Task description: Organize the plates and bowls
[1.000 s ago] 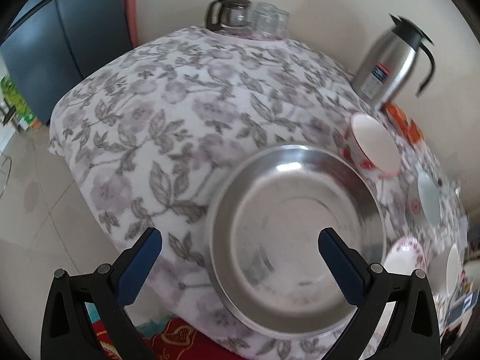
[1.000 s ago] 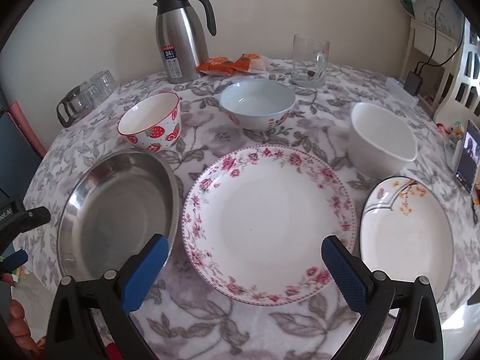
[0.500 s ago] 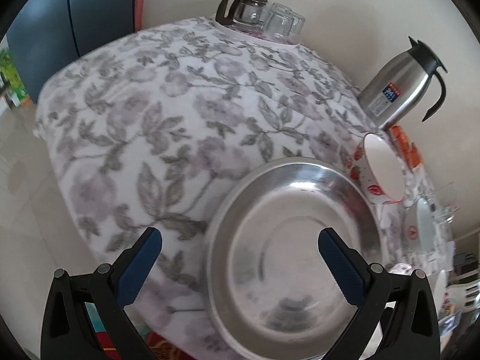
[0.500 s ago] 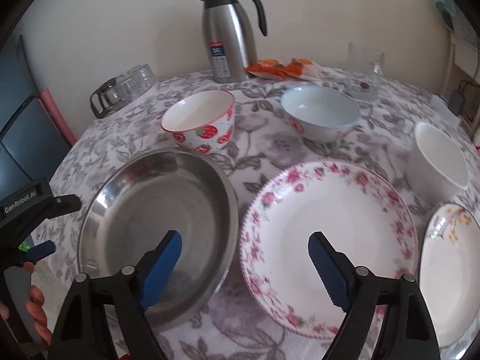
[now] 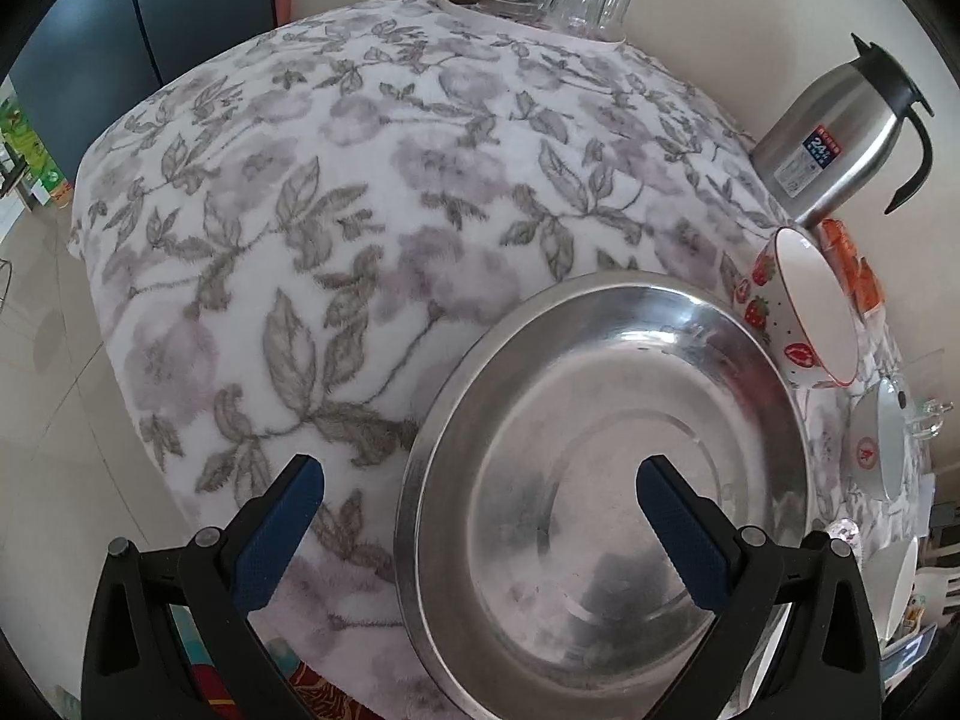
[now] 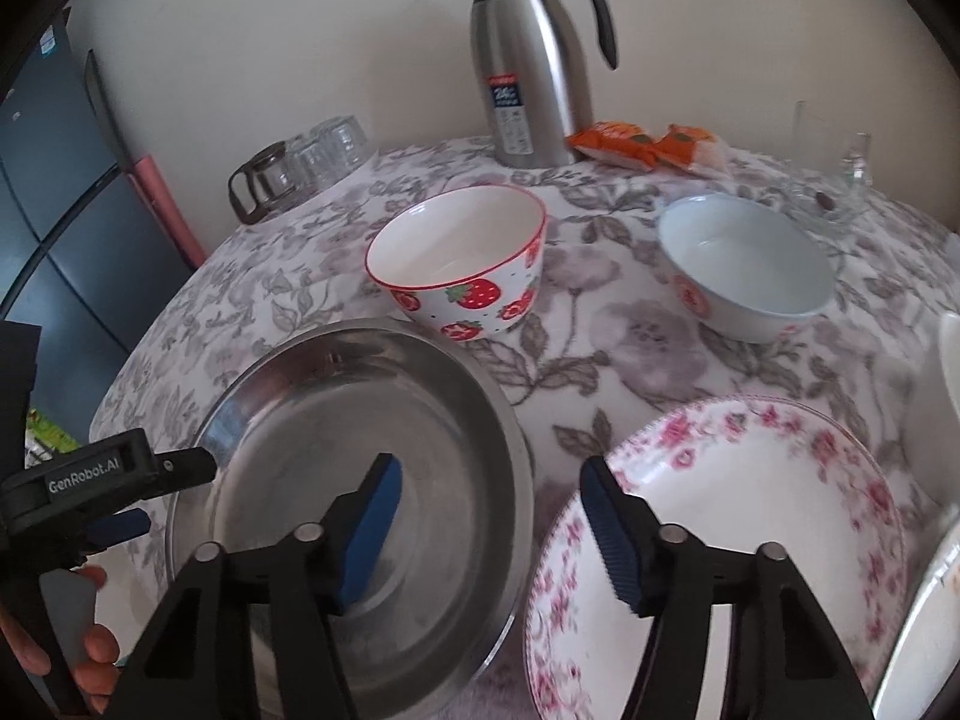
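A large steel plate [image 5: 606,462] lies on the flowered tablecloth [image 5: 336,192], also in the right wrist view [image 6: 360,456]. My left gripper [image 5: 480,516] is open, its fingers astride the plate's left rim; it shows at the left of the right wrist view [image 6: 126,498]. My right gripper [image 6: 489,516] is open and empty, astride the steel plate's right rim, next to a pink-flowered plate [image 6: 738,534]. A strawberry bowl [image 6: 462,264] and a pale blue bowl [image 6: 744,270] stand behind. A white bowl [image 6: 951,360] and another plate [image 6: 924,630] sit at the right edge.
A steel thermos jug [image 6: 528,60], orange snack packets [image 6: 648,144], a glass mug [image 6: 834,174] and a glass pot with tumblers [image 6: 300,168] stand along the table's far side. The table's edge drops to the floor [image 5: 42,360] on the left.
My right gripper has swung left from the pink-flowered plate to the steel plate's right rim and narrowed its opening. My left gripper has come closer to the steel plate's left rim.
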The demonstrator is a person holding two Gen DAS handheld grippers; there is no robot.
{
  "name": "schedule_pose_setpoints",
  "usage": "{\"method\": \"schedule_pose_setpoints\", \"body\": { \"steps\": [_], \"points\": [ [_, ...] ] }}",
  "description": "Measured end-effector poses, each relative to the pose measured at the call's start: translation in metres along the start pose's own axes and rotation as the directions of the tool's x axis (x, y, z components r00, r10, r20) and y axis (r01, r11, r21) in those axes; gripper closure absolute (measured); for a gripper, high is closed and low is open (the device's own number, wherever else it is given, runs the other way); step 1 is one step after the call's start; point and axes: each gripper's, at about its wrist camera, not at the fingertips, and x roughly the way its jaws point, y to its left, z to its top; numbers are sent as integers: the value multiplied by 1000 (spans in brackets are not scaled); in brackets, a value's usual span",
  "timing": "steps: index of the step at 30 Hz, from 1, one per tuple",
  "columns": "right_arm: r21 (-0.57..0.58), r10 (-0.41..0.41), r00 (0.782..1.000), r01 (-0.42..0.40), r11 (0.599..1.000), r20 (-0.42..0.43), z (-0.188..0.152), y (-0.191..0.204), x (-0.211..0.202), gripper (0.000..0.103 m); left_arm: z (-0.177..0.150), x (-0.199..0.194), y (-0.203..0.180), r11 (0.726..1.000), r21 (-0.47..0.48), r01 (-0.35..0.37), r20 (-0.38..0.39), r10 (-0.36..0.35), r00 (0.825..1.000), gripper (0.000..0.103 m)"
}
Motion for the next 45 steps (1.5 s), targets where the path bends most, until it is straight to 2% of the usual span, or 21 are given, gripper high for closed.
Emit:
{"method": "schedule_pose_setpoints", "body": {
  "steps": [2, 5, 8, 13, 16, 19, 22, 33, 39, 45],
  "points": [
    [-22, 8, 1000, -8, 1000, -15, 3, 2, 6, 57, 0, 4, 0, 1000, 1, -24, -18, 24, 1000, 0],
    [-46, 10, 999, -11, 999, -35, 6, 3, 16, 63, -2, 11, 2, 1000, -2, -13, -62, 13, 998, 0],
    [-43, 2, 998, -5, 999, -61, 8, 2, 26, 67, -2, 14, 3, 1000, -8, -13, -79, 13, 997, 8],
    [-26, 7, 995, -9, 1000, -97, 7, -3, 40, 71, -2, 17, 3, 1000, -11, -10, -88, 9, 996, 32],
    [-26, 7, 995, -10, 1000, -98, 7, -2, 41, 73, -4, 21, 4, 1000, -13, -5, -115, 3, 993, 55],
    [-18, 10, 995, -12, 1000, -101, 7, -5, 39, 80, -5, 22, 8, 999, -20, -36, -117, 33, 993, 68],
    [-37, 11, 994, -15, 999, -109, 5, -4, 35, 83, -3, 21, 18, 997, -60, -39, -108, 32, 994, 78],
    [-84, 59, 993, -68, 994, -104, -1, 3, 9, 83, 1, 6, 39, 994, -113, 3, -84, -13, 996, 79],
    [-110, 74, 995, -82, 991, -70, -1, 2, -14, 83, -4, -17, 31, 997, -77, 16, -11, -17, 1000, 79],
    [-117, 74, 996, -79, 990, -51, -4, -6, -28, 83, -6, -23, 19, 999, -35, 31, 12, -30, 999, 79]
  ]
}}
